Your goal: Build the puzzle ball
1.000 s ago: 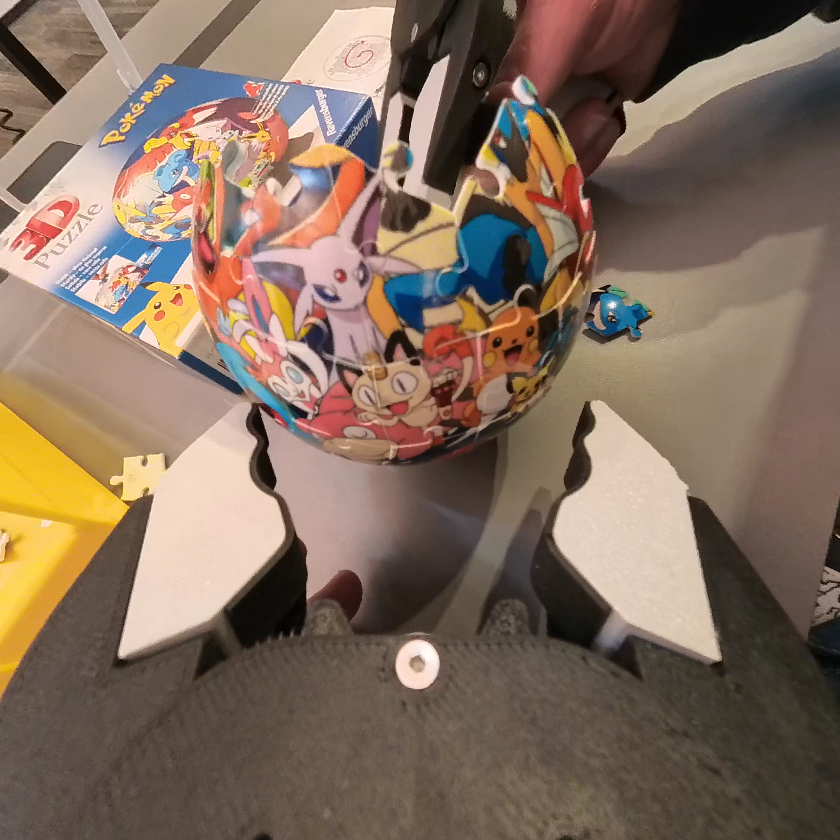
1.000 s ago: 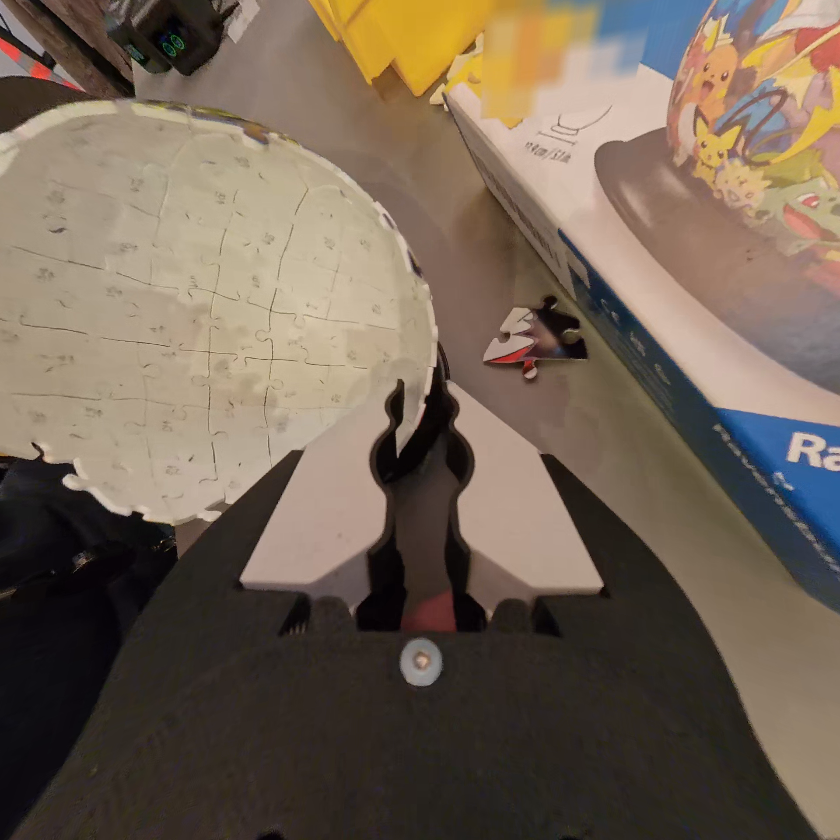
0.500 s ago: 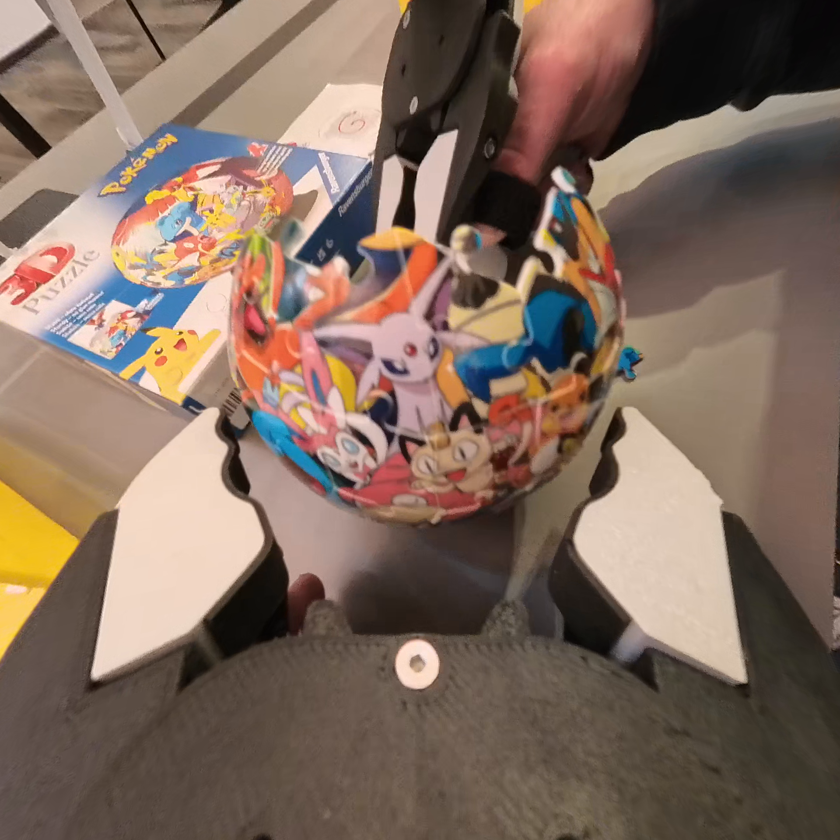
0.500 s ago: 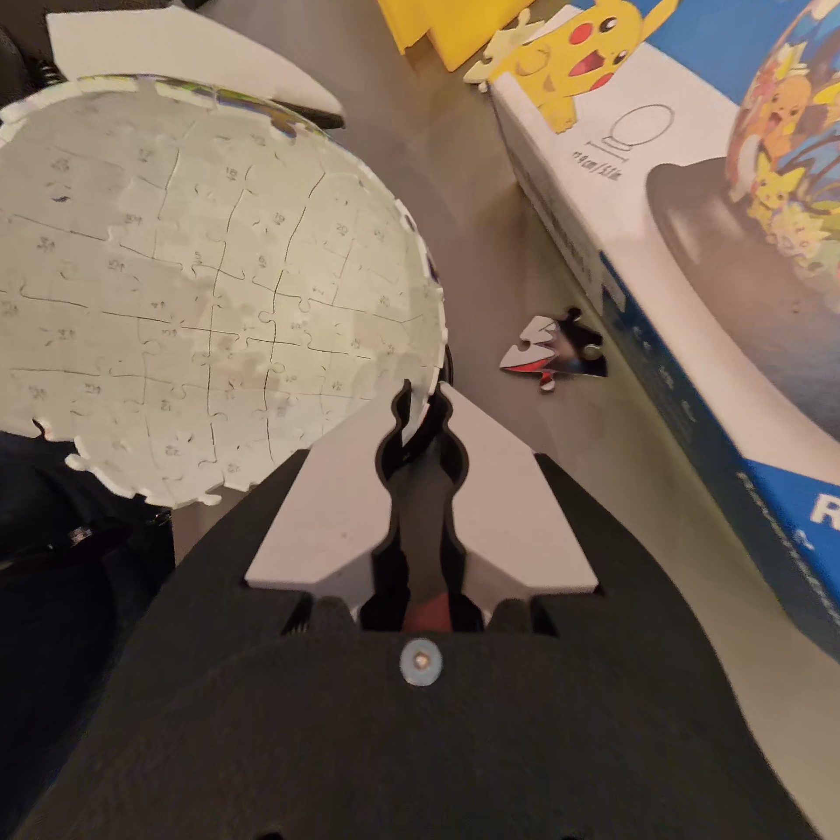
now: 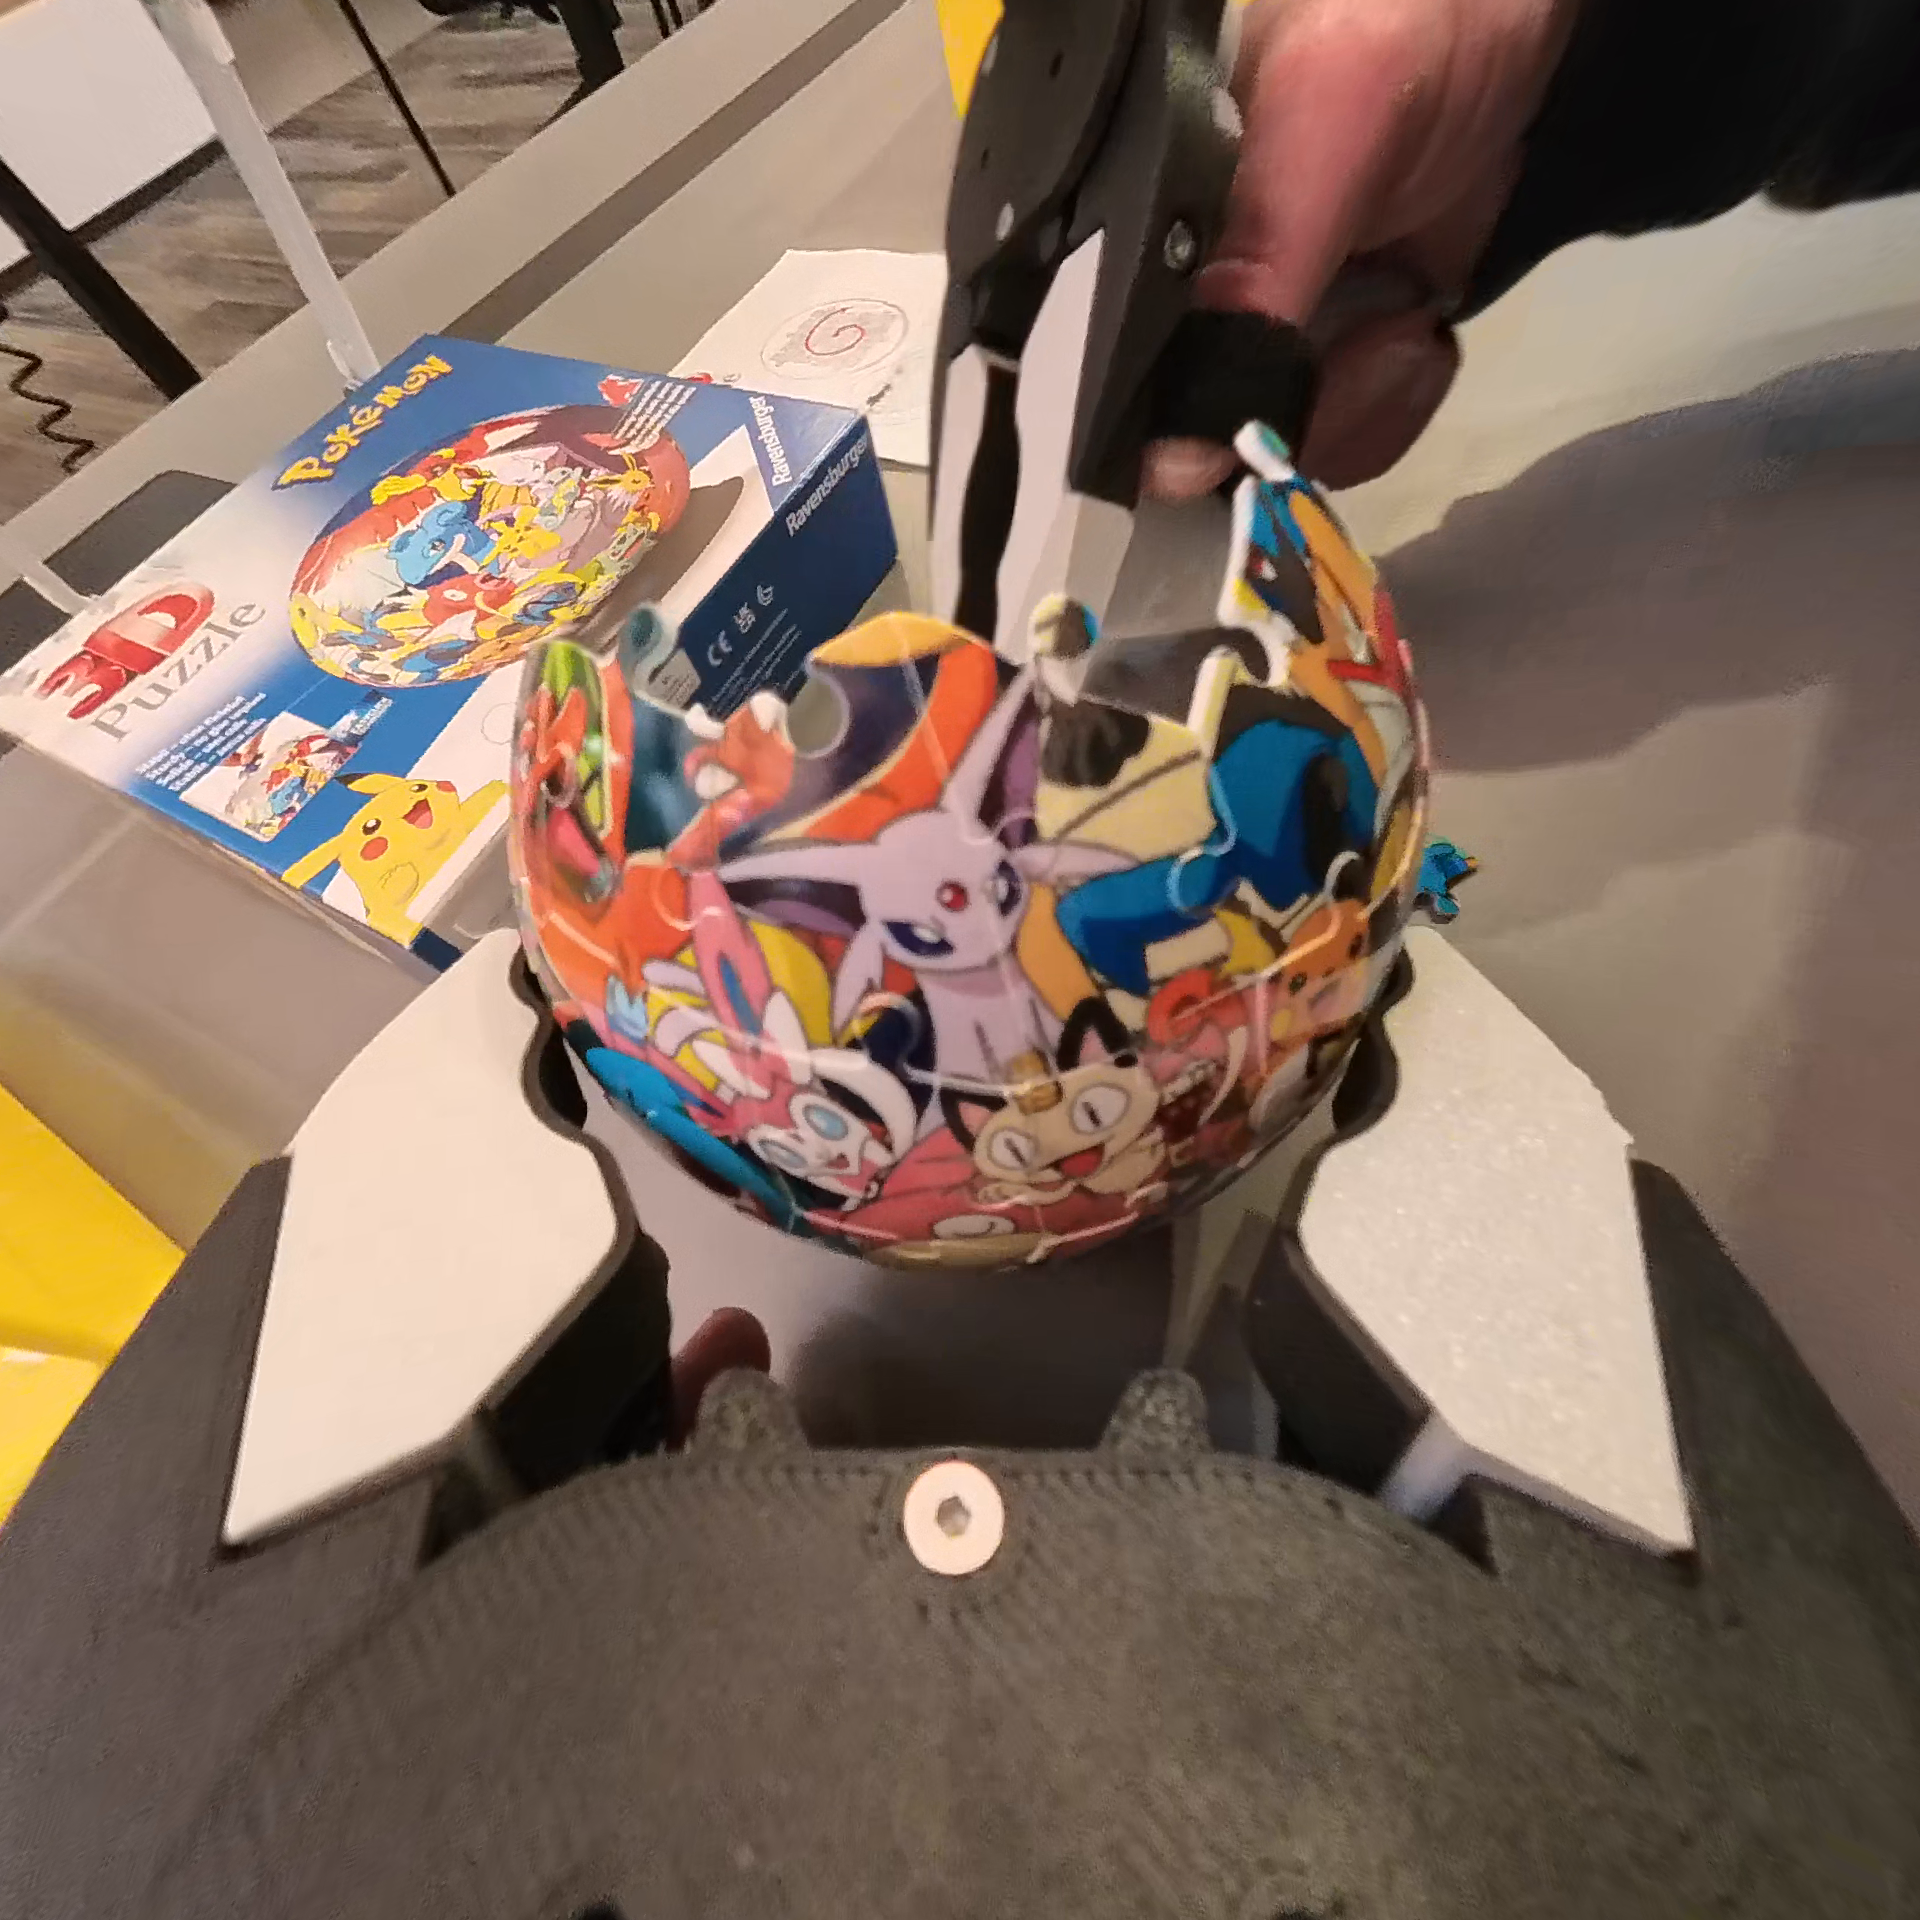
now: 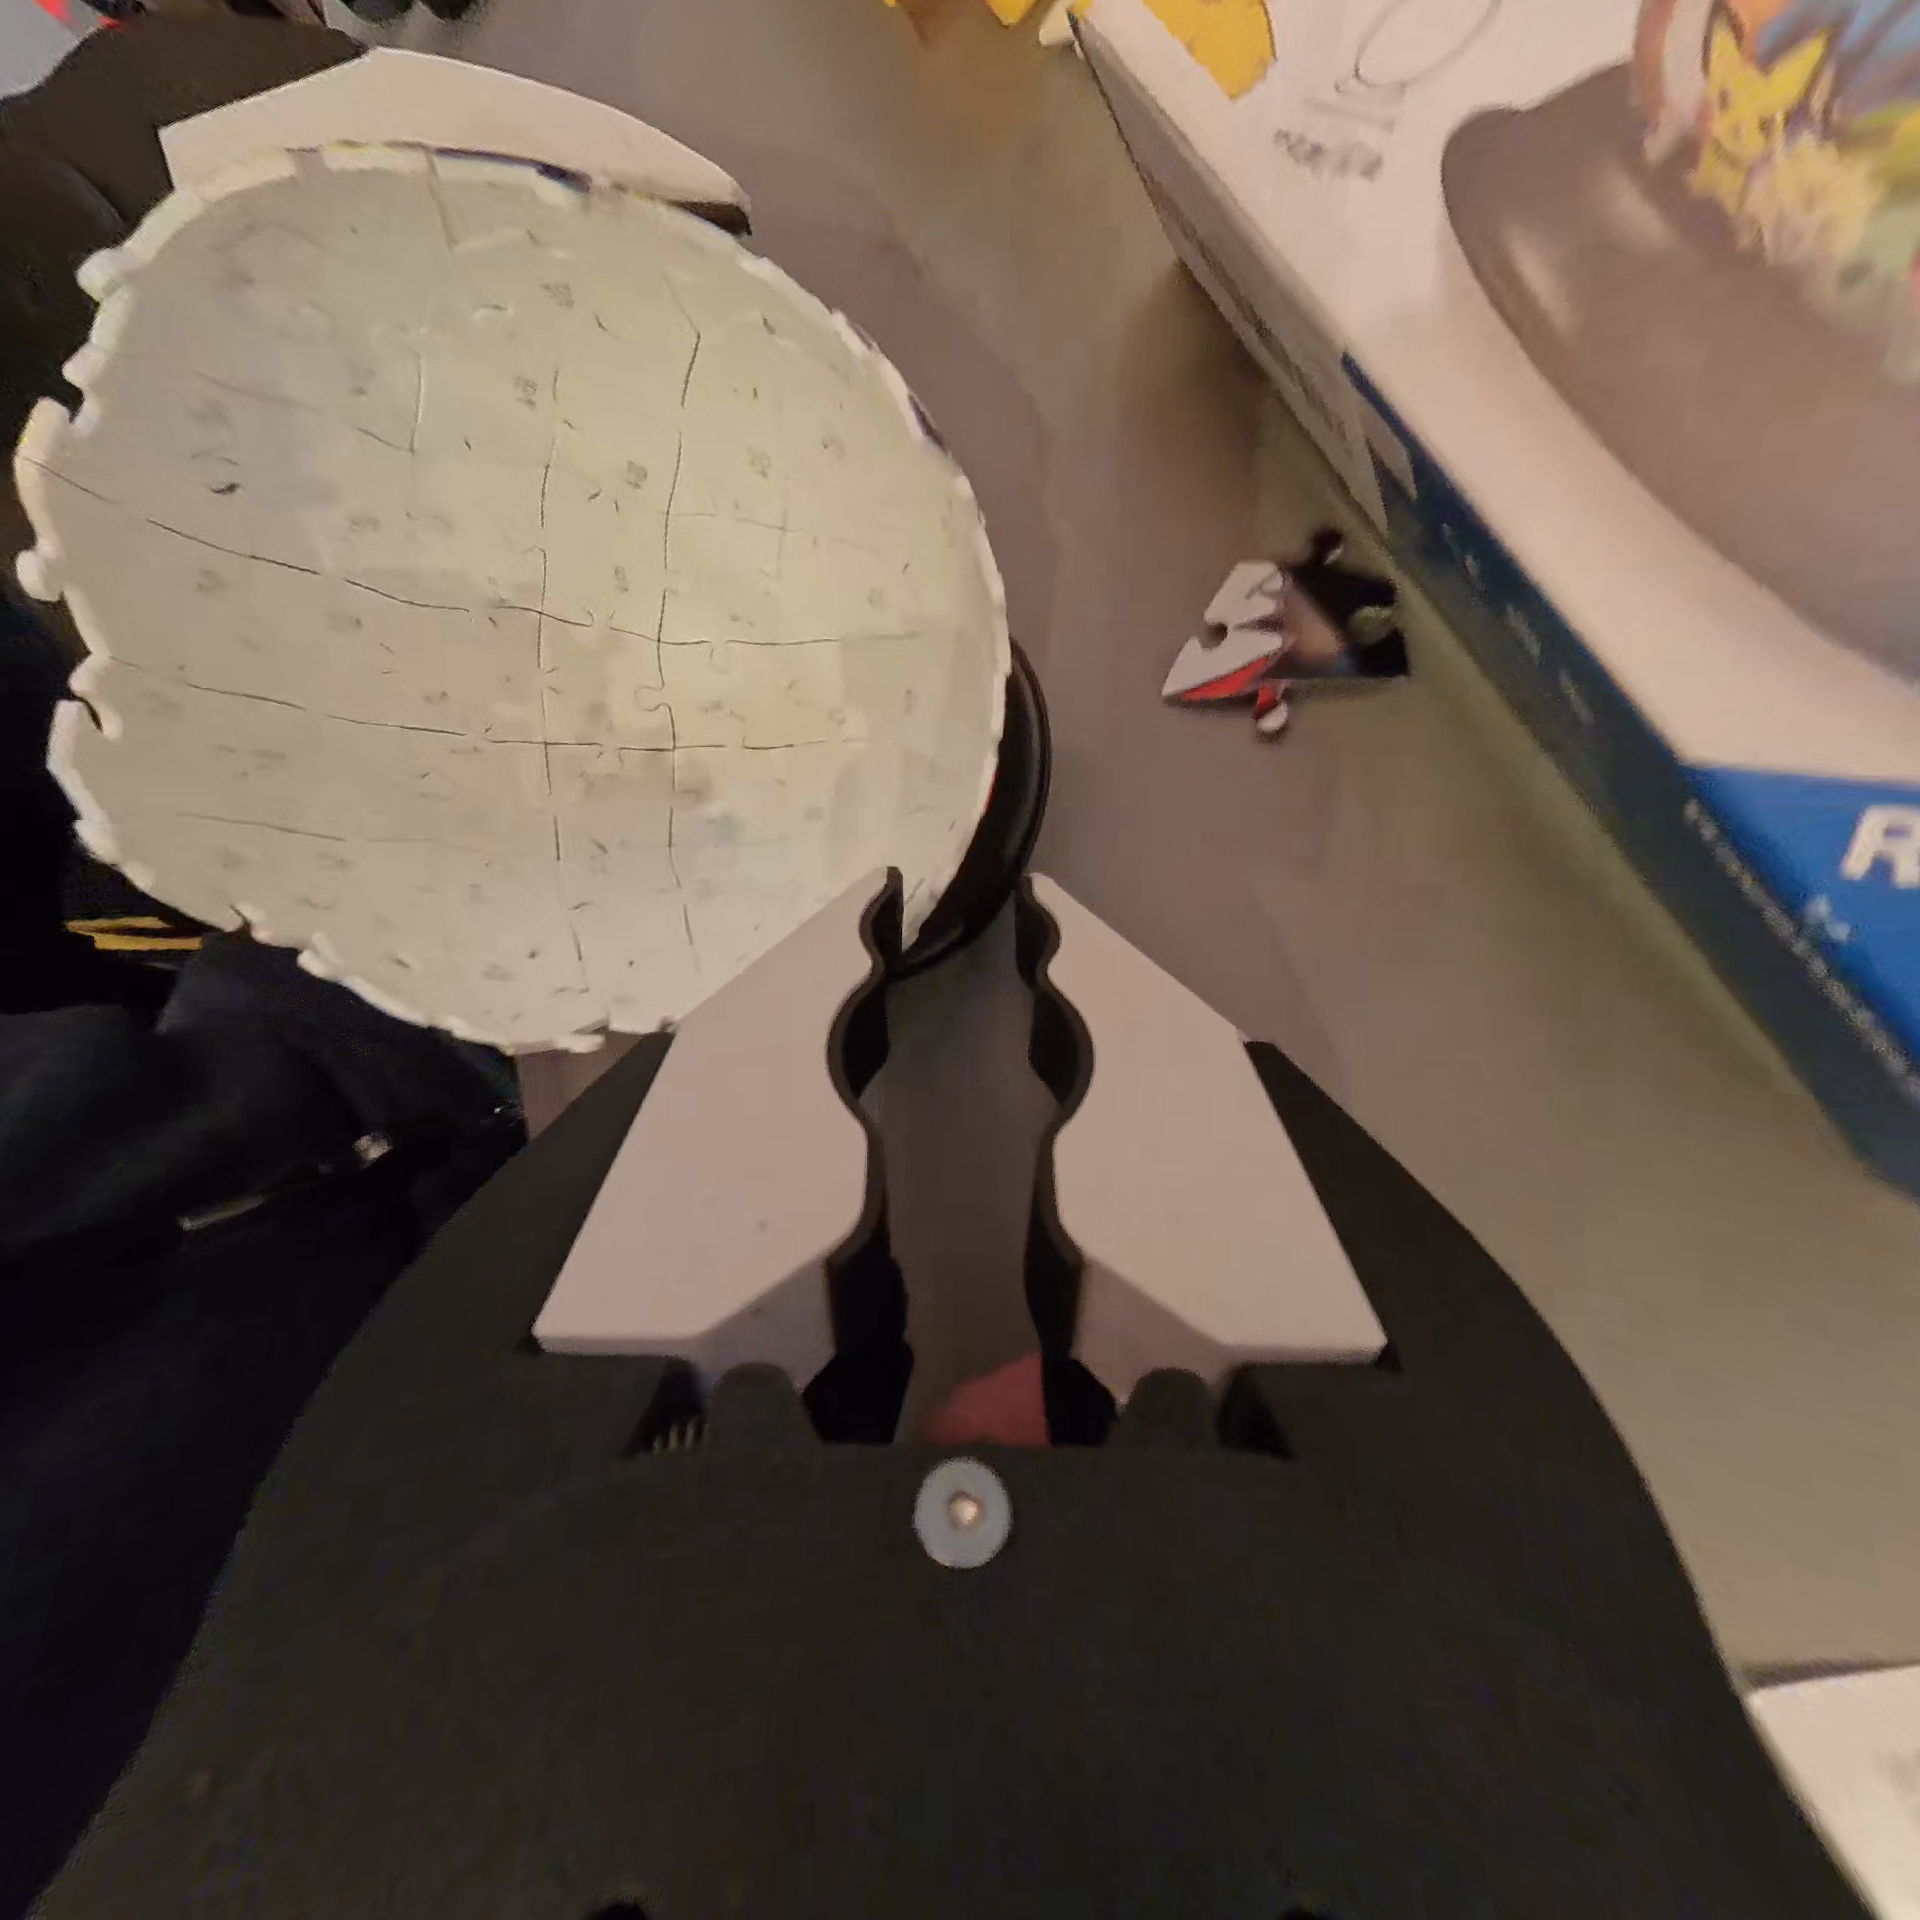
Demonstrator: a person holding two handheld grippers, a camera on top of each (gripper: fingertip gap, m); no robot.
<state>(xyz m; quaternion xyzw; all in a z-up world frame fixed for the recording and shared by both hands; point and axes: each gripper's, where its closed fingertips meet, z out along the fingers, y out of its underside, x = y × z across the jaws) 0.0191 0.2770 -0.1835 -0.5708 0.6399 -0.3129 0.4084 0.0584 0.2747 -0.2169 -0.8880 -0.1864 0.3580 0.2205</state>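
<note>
The puzzle ball (image 5: 935,883) is a colourful half shell with a jagged open rim, open side up. My left gripper (image 5: 961,966) reaches around it with both fingertips (image 5: 488,1039) against its sides. The right gripper (image 5: 1039,499), held by a hand, comes down onto the far rim. In the right wrist view the shell's white inside (image 6: 520,571) fills the left. My right gripper (image 6: 958,883) has its jaws parted a little, with the rim between them. One white finger of the left gripper (image 6: 416,114) shows behind the shell.
The blue puzzle box (image 5: 468,623) lies at the back left and also fills the right of the right wrist view (image 6: 1558,416). A loose red-and-white piece (image 6: 1278,644) lies beside it. A blue loose piece (image 5: 1444,883) peeks out behind the ball. A yellow container (image 5: 62,1195) sits at the left. Spacing between my two grippers at the tips: around 7 cm. My right tips are roughly 6 cm from the loose red-and-white piece (image 6: 1278,644).
My left gripper opened wider and moved forward until the ball sits between its fingertips. The right gripper's jaws, shut on the rim before, have parted slightly.
</note>
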